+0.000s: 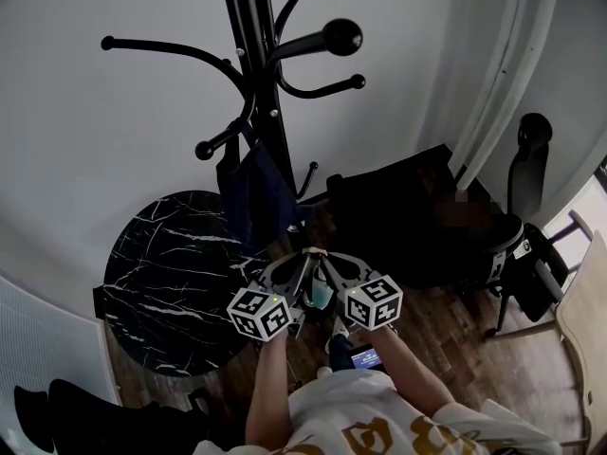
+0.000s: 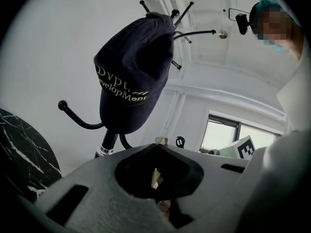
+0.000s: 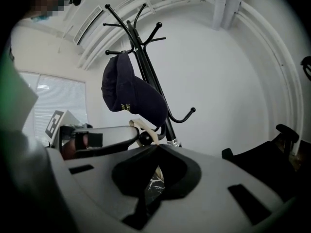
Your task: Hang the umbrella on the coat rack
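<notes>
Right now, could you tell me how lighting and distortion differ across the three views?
Head view: dim, the coat rack nearly a silhouette. Left gripper view: window blown out, dark vignette. Right gripper view: evenly lit, strap in focus, strong fisheye curvature.

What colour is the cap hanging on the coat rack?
Navy blue cap, pale lettering; clearest in left gripper view.

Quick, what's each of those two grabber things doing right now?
Left gripper: shut, pinching a beige loop at its tips.
Right gripper: shut on the same beige loop.
</notes>
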Motion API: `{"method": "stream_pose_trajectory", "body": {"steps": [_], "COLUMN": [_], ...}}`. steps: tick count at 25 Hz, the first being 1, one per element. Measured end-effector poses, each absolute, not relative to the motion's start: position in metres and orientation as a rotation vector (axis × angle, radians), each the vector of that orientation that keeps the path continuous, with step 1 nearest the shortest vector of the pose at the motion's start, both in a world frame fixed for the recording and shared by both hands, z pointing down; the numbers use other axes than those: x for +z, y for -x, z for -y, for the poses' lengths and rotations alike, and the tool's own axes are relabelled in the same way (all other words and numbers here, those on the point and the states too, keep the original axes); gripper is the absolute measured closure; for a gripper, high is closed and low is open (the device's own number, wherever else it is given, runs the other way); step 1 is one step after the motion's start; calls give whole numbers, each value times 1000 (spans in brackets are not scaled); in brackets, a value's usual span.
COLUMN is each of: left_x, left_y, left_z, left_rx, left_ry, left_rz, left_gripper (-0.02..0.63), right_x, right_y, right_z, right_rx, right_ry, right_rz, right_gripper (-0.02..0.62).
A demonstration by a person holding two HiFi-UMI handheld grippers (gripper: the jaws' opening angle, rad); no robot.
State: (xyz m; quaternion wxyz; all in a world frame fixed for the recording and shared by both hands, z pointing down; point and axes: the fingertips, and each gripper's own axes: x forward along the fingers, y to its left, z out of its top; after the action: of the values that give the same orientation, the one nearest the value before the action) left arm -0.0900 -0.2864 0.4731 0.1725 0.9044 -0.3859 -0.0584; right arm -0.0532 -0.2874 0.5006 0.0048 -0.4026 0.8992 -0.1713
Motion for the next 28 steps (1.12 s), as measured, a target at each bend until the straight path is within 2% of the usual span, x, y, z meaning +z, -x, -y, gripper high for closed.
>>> {"method": "stream_pose_trajectory", "body": {"steps": [28], "left_x": [458], "left_y": [86], "left_z": [217], "left_rx": [-173], "left_ry": [-2636], "left_rz": [1076], "left_gripper": [588], "right_x": [488], "right_y": [55], "right_z": [219], "right_rx": [-535], "right_ry": [1231], "right_rz": [-2838], "right_gripper": [582]}}
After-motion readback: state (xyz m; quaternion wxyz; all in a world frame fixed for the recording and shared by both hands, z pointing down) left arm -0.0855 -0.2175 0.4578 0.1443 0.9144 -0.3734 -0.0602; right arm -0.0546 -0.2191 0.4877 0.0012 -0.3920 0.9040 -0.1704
